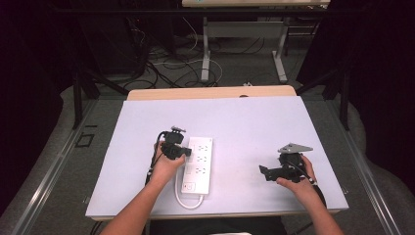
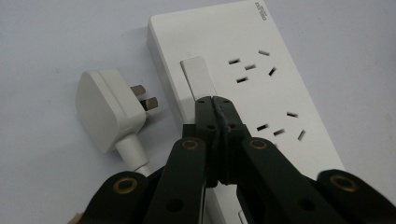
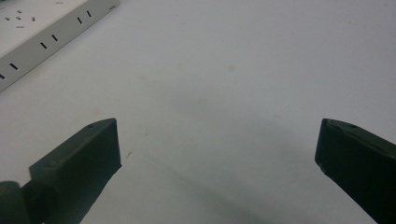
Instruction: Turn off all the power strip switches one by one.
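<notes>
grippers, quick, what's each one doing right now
Left gripper: jaws shut, holding nothing, tips at the switch of the power strip.
Right gripper: jaws open, empty, over the bare table.

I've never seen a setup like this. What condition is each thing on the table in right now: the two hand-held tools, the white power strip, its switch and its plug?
Left tool: shut, tips on the strip's switch.
Right tool: open, holding nothing, over bare table.
Power strip: lying flat, sockets empty.
Switch: position unclear.
Plug: unplugged, lying beside the strip.
</notes>
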